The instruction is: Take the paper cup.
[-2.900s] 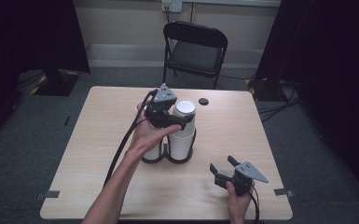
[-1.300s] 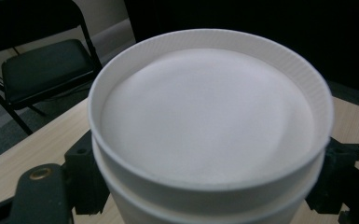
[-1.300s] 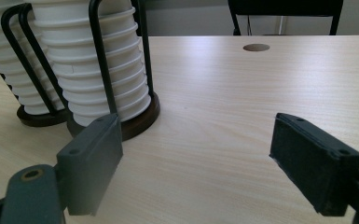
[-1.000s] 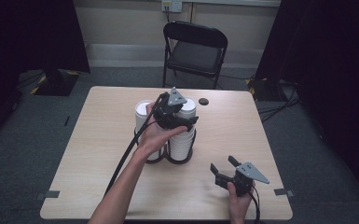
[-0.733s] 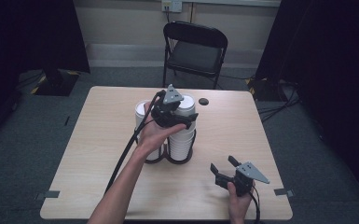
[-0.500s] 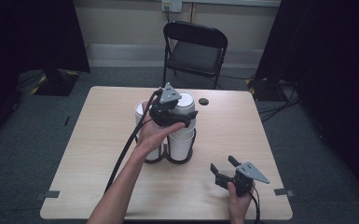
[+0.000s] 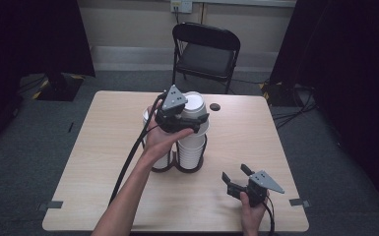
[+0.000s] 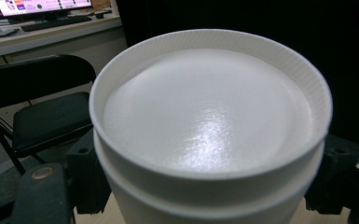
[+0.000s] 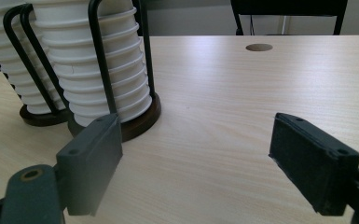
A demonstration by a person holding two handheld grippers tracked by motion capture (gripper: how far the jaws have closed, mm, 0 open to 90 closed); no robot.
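On the wooden table [image 7: 256, 142] stands a black wire cup holder [image 9: 121, 116] with two round bases, each carrying a tall stack of white paper cups nested upside down, bases up, the long axis of each stack upright. The right stack [image 7: 191, 150] rises higher than the left stack [image 7: 163, 158], which sits just beside it and is partly hidden behind the person's left hand [image 7: 158, 140]. The left gripper [image 7: 193, 122] is raised at the top of the right stack, its jaws set on either side of the topmost cup [image 8: 210, 126] and closed against its wall just under the upturned base rim. That cup stands upright, closed end upward. The right gripper [image 7: 236, 181] rests low near the table's front right corner, well apart from the holder, its jaws spread wide with nothing between them. A small dark hole [image 7: 214, 106] marks the tabletop beyond the stacks, and a black folding chair [image 7: 204, 51] stands behind the table.
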